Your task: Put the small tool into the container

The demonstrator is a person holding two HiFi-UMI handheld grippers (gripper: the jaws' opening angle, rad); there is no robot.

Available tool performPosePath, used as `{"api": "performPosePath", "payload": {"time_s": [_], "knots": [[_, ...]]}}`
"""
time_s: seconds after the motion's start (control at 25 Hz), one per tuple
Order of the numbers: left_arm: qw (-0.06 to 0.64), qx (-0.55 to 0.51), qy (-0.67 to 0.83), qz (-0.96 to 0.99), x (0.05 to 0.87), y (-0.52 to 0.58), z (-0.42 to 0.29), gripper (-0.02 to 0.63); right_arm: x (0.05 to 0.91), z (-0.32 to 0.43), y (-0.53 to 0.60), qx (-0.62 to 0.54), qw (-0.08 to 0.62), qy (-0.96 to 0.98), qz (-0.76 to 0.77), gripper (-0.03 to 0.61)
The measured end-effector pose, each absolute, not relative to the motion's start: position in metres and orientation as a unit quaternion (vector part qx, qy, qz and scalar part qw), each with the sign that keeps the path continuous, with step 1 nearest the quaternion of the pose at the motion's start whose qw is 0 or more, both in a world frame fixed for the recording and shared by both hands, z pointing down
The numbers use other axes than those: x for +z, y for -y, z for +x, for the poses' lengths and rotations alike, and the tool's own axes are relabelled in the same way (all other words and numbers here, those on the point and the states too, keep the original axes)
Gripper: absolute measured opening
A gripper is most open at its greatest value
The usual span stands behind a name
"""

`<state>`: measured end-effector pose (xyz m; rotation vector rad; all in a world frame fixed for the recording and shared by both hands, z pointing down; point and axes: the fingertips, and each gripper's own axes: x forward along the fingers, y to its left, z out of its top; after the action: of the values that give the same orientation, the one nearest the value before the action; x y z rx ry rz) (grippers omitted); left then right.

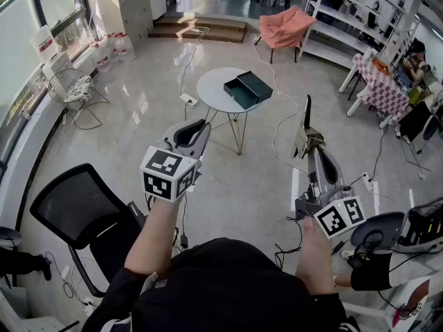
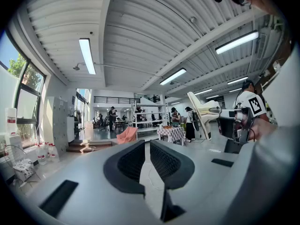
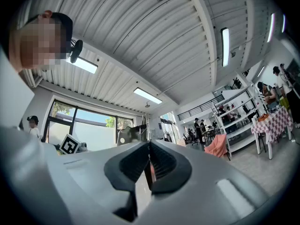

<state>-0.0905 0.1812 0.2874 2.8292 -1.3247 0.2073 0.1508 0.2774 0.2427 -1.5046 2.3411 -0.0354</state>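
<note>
The tool (image 1: pixel 306 113) is a thin, dark, flat strip, clamped between the jaws of the right gripper (image 1: pixel 309 140) and standing up out of them, nearly upright. The container (image 1: pixel 248 88) is a dark green, shallow box lying open, its two halves side by side on a round, pale table (image 1: pixel 208 95), well apart from the tool.

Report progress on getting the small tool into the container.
Done: the small tool is picked up, clamped in the right gripper. In hand: it is held in the air, short of the round table. Left: reach the open container there and drop it in. The left gripper is empty.
</note>
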Motion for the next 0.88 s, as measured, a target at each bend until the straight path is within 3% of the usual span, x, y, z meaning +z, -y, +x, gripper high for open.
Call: {"api": "performPosePath", "payload": {"time_s": [0.88], "knots": [[0.026,0.064,0.432,0.899,0.302,-0.206,-0.045,0.040,0.264,0.192,-0.308,-0.077,0.206,-0.833,-0.507,0.018]]}}
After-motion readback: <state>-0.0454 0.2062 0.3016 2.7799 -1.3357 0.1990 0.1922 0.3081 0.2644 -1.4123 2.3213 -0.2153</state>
